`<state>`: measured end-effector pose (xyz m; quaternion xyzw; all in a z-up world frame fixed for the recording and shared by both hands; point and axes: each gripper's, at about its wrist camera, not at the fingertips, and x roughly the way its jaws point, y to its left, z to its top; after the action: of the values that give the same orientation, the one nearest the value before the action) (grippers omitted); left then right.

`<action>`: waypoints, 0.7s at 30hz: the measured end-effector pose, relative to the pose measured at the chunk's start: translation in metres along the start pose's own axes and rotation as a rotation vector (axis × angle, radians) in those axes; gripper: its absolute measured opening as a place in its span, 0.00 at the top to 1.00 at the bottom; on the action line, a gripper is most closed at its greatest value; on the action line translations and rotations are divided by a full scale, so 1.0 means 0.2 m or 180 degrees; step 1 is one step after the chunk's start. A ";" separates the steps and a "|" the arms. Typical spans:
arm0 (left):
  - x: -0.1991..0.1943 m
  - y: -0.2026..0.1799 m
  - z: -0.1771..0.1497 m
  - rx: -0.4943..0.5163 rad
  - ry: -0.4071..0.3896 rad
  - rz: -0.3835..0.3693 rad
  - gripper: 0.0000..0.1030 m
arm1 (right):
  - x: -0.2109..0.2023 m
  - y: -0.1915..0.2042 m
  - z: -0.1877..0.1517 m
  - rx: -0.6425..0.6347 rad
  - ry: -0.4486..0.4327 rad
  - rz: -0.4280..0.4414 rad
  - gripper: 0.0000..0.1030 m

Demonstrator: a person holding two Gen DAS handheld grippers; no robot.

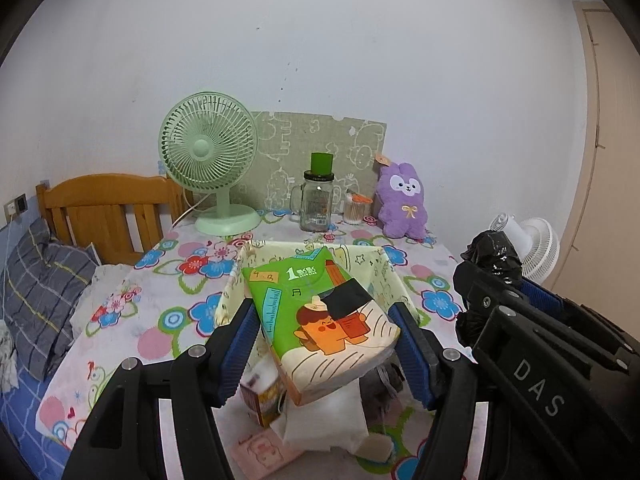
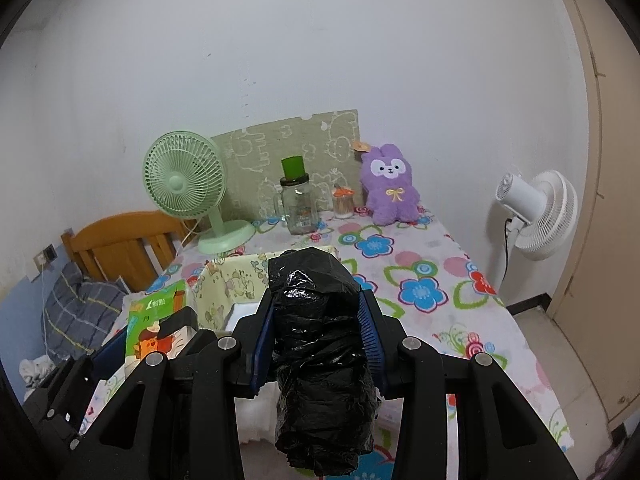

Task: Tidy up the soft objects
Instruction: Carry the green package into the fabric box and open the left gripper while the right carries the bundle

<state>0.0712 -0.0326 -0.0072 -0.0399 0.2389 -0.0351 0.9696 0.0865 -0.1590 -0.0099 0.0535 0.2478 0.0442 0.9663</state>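
The left gripper (image 1: 326, 344) is clamping a green cartoon-printed soft tissue pack (image 1: 320, 320) between its blue pads, jaws about half spread and pressing both long sides, the pack tilting up off the worktop near its front edge. The right gripper (image 2: 318, 332) is squeezing a crumpled black plastic bag bundle (image 2: 320, 356), jaws narrower, pads pushing into both sides, the bundle hanging below them. Both loads are sitting above the flower-printed cloth-covered worktop (image 2: 420, 280). Just beyond them a pale yellow fabric storage bin (image 1: 380, 268) is standing mid-worktop, open side up. Under the tissue pack a white soft pad (image 1: 324, 420) and a small orange carton (image 1: 262, 400) are lying at the front edge. Along the back edge a mint green desk fan (image 1: 210, 160), a clear glass mug jar with green lid (image 1: 318, 196), a small cotton swab tub (image 1: 356, 210) and a purple plush bunny (image 1: 402, 200) are lining up, the bunny at the back right corner. A white standing fan (image 2: 536, 216) is standing off the right edge.
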 end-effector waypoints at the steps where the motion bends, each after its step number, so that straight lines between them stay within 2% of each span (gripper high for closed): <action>1: 0.01 0.00 0.01 0.0003 -0.0002 0.0002 0.34 | 0.02 0.00 0.01 -0.0012 -0.0001 0.0007 0.58; 13: 0.17 0.06 0.11 0.0096 -0.0010 0.0052 0.34 | 0.22 0.06 0.12 -0.0119 0.0056 0.0149 0.58; 21: 0.30 0.11 0.17 0.0088 0.0095 0.0058 0.34 | 0.37 0.06 0.16 -0.0163 0.0122 0.0252 0.58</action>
<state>0.1420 -0.0132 -0.0071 -0.0238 0.2532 -0.0302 0.9666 0.1665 -0.1410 -0.0147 0.0377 0.2627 0.0897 0.9600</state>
